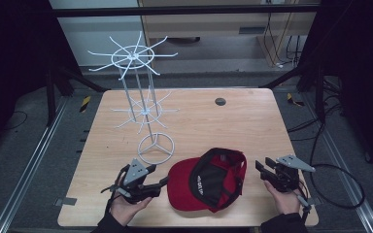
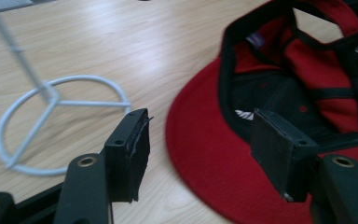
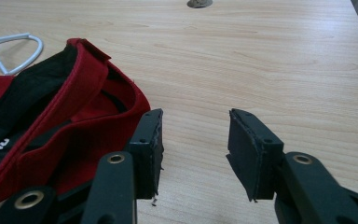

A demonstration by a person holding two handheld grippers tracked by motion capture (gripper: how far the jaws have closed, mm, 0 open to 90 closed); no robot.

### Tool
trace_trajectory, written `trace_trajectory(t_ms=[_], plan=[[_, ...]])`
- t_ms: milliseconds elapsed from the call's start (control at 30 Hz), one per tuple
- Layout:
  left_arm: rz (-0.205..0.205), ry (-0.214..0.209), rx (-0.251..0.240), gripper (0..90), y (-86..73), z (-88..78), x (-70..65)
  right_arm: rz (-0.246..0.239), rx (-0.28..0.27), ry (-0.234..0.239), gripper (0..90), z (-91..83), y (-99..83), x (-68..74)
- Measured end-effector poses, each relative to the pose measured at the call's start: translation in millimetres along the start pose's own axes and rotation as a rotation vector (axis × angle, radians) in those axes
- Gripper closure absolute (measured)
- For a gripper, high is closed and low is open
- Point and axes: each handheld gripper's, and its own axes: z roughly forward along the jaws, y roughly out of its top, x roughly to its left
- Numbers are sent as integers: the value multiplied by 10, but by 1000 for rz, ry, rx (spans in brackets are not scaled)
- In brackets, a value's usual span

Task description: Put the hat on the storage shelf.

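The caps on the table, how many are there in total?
1. The red cap lies upside down on the table near its front edge, between the left gripper and the right gripper. None seems hidden.

we see our right gripper (image 3: 195, 151) with jaws apart over bare table (image 3: 284, 70), the red cap (image 3: 65, 135) just beside its left jaw.

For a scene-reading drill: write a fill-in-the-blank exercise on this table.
1. The red cap lies upside down between the two ____.
2. The white wire rack stands on a ____-shaped base.
3. The left gripper has its jaws ____, nothing between them.
4. The right gripper sits beside the cap's ____ strap end.

Missing words: grippers; ring; open; back
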Motion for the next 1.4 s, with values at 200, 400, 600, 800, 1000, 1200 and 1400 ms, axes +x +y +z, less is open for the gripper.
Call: trace_trajectory(t_ms=[200, 400, 600, 800, 1000, 1200, 1400], plan=[[66, -49, 55, 352, 65, 182, -246, -6, 2, -4, 548, 3, -10, -12], [105, -91, 94, 357, 97, 313, -407, -14, 0, -13, 551, 9, -14, -14], [156, -134, 131, 358, 97, 418, -587, -10, 4, -11, 552, 10, -18, -23], [190, -175, 142, 363, 130, 463, -729, -16, 5, -16, 551, 19, -26, -33], [213, -204, 159, 356, 157, 500, -838, -16, 10, -16, 550, 19, -28, -37], [243, -230, 193, 354, 138, 563, -964, -16, 17, -17, 549, 24, -34, -43], [289, -239, 230, 374, 75, 617, -1053, -17, 28, -12, 549, 35, -42, -51]])
